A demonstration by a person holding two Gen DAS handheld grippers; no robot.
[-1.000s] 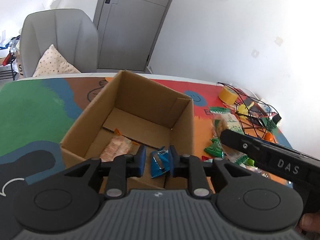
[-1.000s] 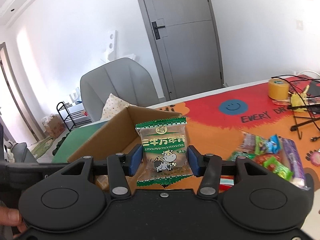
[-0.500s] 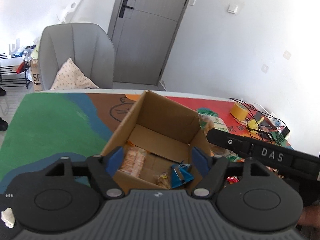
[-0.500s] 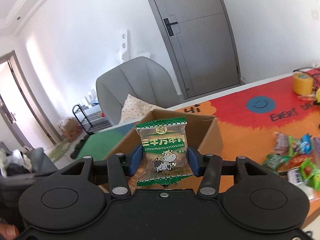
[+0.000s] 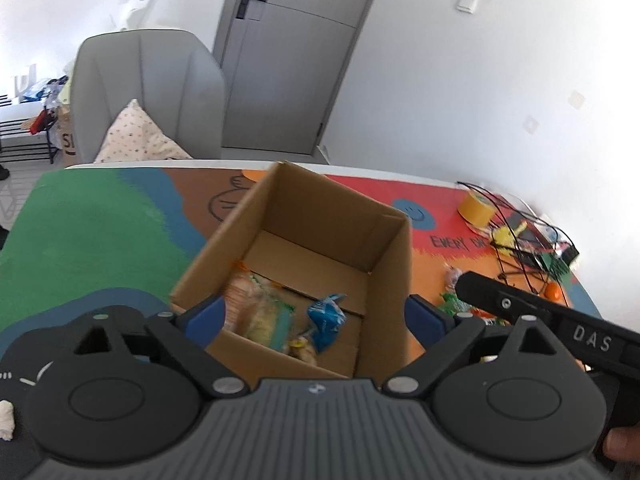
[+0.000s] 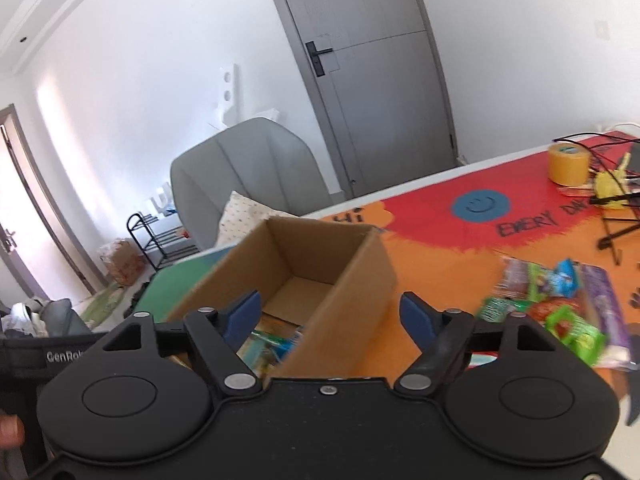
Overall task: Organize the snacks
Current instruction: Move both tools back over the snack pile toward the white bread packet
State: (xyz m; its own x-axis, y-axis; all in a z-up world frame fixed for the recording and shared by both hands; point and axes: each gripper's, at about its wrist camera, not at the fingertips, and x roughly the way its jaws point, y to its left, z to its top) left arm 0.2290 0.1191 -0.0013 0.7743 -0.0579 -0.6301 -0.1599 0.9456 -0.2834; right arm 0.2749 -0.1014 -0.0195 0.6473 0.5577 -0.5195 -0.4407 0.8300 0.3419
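The left gripper (image 5: 315,315) is hovering over the open cardboard box (image 5: 390,248), its jaws spread wide and holding nothing. The right gripper (image 6: 331,313) is hanging above the same box (image 6: 362,270), its jaws likewise wide apart and empty.

White letters reading "DAS" are showing on the black bar of the right gripper (image 5: 560,322) where it is crossing the left wrist view. In the right wrist view, "GenRo" is showing on a black part at the left edge, cut off by the gripper body. The colourful mat on the table (image 6: 436,216) is carrying "EVERY DA" in black beside a blue smiley face, and "Hi" near the box.

Inside the box, the left wrist view is showing a blue wrapper (image 5: 326,318) and a blurred pale and green packet (image 5: 260,312); the right wrist view is giving only a sliver of these. The loose snack pile (image 6: 560,304) is lying on the orange part of the table right of the box, clear only in the right wrist view. A roll of yellow tape (image 6: 568,164) is standing near black cables (image 5: 524,228).
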